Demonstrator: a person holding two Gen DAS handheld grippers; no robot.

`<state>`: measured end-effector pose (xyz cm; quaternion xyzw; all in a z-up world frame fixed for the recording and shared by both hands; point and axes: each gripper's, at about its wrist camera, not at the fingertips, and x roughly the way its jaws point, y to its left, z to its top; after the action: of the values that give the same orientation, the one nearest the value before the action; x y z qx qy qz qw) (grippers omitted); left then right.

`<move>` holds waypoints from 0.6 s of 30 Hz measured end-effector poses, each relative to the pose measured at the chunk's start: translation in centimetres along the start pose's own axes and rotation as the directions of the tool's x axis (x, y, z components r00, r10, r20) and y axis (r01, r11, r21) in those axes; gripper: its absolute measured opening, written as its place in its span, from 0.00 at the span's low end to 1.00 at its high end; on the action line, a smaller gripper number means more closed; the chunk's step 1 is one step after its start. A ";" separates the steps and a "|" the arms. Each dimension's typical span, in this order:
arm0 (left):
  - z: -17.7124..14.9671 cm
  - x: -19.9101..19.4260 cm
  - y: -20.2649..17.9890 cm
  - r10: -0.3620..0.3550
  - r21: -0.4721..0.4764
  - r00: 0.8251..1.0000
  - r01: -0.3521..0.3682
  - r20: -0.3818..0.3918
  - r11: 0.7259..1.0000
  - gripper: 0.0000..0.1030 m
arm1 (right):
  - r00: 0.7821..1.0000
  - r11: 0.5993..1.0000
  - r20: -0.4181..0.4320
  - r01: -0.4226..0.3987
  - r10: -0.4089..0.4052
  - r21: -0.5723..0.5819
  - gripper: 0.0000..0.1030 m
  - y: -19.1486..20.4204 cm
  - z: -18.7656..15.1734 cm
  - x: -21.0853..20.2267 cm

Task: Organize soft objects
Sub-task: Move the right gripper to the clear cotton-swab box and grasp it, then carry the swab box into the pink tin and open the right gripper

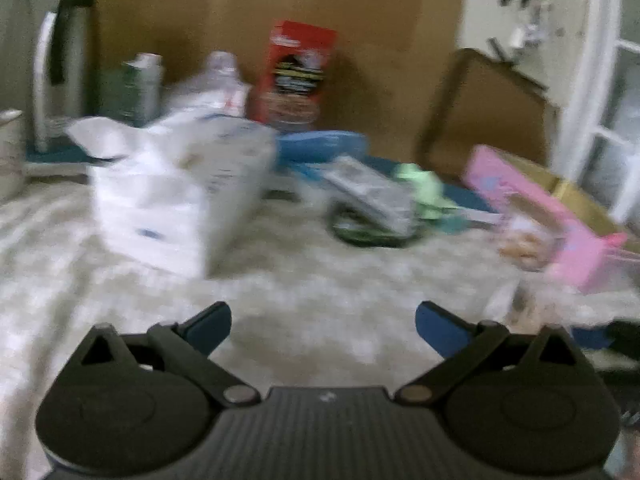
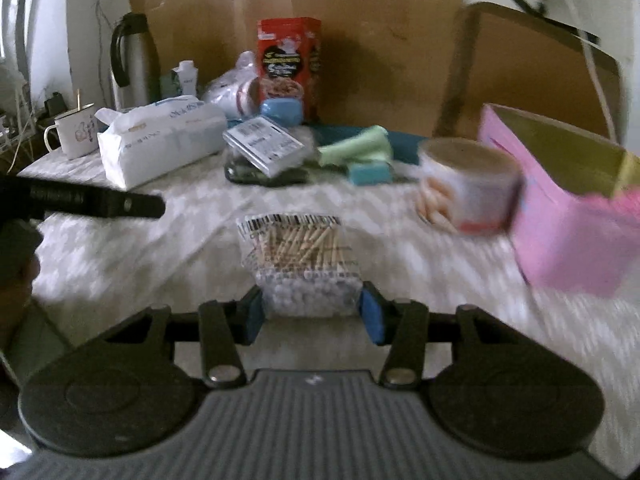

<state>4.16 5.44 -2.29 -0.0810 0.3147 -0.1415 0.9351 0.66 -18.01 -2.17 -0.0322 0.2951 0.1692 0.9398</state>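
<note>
right gripper (image 2: 311, 312): I've got the pack of cotton swabs (image 2: 298, 266) sitting right between the blue pads, low centre of the right wrist view. Pads look flush against both sides of the pack, so I'm calling that a grip, though it only has the near end where the cotton tips are.

left gripper (image 1: 323, 330): jaws wide apart, nothing between them, just the pale quilted cloth (image 1: 280, 280) below. Left wrist view is pretty smeared, fwiw.

where the pack is: resting on the cloth, well short of the clutter at the back. The pink box (image 2: 560, 216) sits at the right edge, open top toward me, and the round tub (image 2: 468, 186) is just beside it.

where it goes: my guess is the pink box, can't be sure.

doing it well: thin plastic, so I'd squeeze only enough that it doesn't slip, and lift straight up before swinging right. The far end will probably droop, so I'd go high enough to pass over the tub.

watch out: the left gripper's black body pokes in at mid left of the right wrist view, so I'd keep it parked there.

other soft stuff: tissue pack (image 2: 160, 136) upper left, green cloth roll (image 2: 360, 146) and blue sponge (image 2: 370, 172) mid frame, all untouched.
</note>
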 end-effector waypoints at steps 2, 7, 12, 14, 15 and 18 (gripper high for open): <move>0.1 0.2 -1.2 -0.152 -0.041 0.987 0.150 -0.052 0.988 0.98 | 1.000 1.000 0.007 0.018 -0.018 0.018 0.51 -0.3 -1.2 -1.3; 0.6 1.3 -6.6 -0.329 -0.018 0.929 0.331 -0.171 0.943 0.87 | 0.998 0.998 0.043 0.037 -0.039 0.048 0.51 -0.9 -2.5 -3.1; 1.3 2.8 -10.9 -0.407 -0.011 0.878 0.418 -0.251 0.908 0.53 | 0.992 0.998 0.113 0.044 -0.050 0.054 0.50 -1.2 -3.1 -4.2; 2.5 2.7 -12.8 -0.411 0.038 0.877 0.432 -0.248 0.901 0.49 | 0.986 0.995 0.144 0.078 -0.086 0.055 0.50 -1.8 -3.0 -4.7; 3.2 2.8 -14.1 -0.413 0.066 0.878 0.439 -0.243 0.896 0.49 | 0.982 0.994 0.161 0.089 -0.098 0.065 0.50 -2.4 -3.0 -5.0; 5.2 3.1 -18.1 -0.421 0.143 0.879 0.457 -0.224 0.878 0.49 | 0.965 0.987 0.222 0.121 -0.141 0.104 0.50 -4.8 -2.2 -6.2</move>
<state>5.83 -12.34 4.45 -0.0468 0.3589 -0.3871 0.8480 -3.67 -24.75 -0.63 0.0101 0.1894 0.0959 0.9772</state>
